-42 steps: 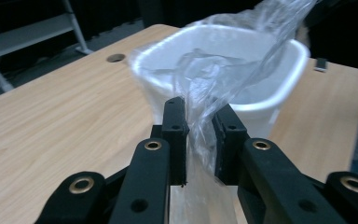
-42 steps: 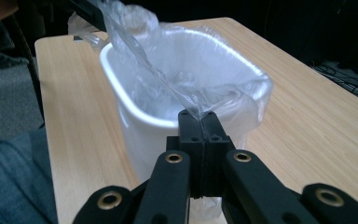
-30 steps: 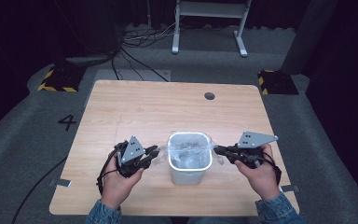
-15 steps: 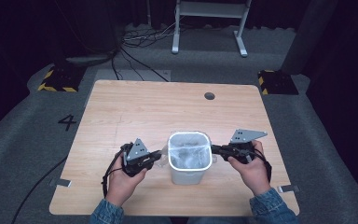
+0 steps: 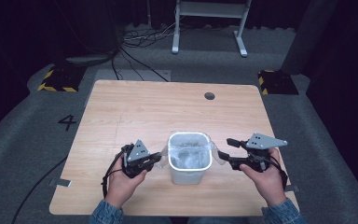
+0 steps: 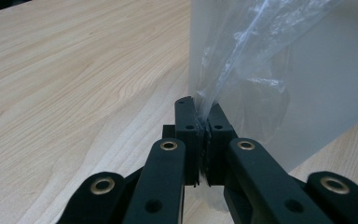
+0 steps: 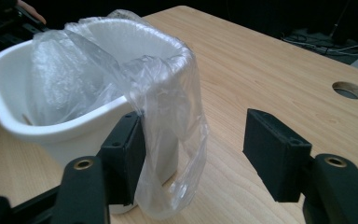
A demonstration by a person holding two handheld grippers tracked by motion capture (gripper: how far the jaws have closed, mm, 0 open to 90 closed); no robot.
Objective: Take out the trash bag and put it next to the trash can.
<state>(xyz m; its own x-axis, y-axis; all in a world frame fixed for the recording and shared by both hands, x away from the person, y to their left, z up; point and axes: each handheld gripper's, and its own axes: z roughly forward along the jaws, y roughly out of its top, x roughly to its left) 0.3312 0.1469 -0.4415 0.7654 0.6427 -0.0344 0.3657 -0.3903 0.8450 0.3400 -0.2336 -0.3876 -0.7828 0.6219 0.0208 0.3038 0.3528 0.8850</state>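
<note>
A white plastic bin [image 5: 189,173] stands on the wooden table [image 5: 158,112] near its front edge, lined with a clear plastic bag [image 5: 189,151]. On the bin's left, my left gripper [image 5: 157,158] is shut on the bag's edge; the film [image 6: 242,60] rises from between the closed jaws of the left gripper [image 6: 203,109] against the bin wall [image 6: 326,70]. On the bin's right, my right gripper [image 5: 224,148] stands open, its jaws having just been opening. A loose flap of bag [image 7: 168,93] hangs over the rim [image 7: 51,126] between the jaws of the right gripper [image 7: 198,144], brushing one pad, not pinched.
A round cable hole [image 5: 209,95] sits in the table's far right part. Behind the table are a metal stand [image 5: 209,23], floor cables [image 5: 135,42] and two yellow-and-black blocks [image 5: 56,79]. Bare wood lies beyond the bin.
My right gripper's jaws have parted and let go of the bag's edge, which now hangs loose. The left gripper stays shut on its side of the bag.
</note>
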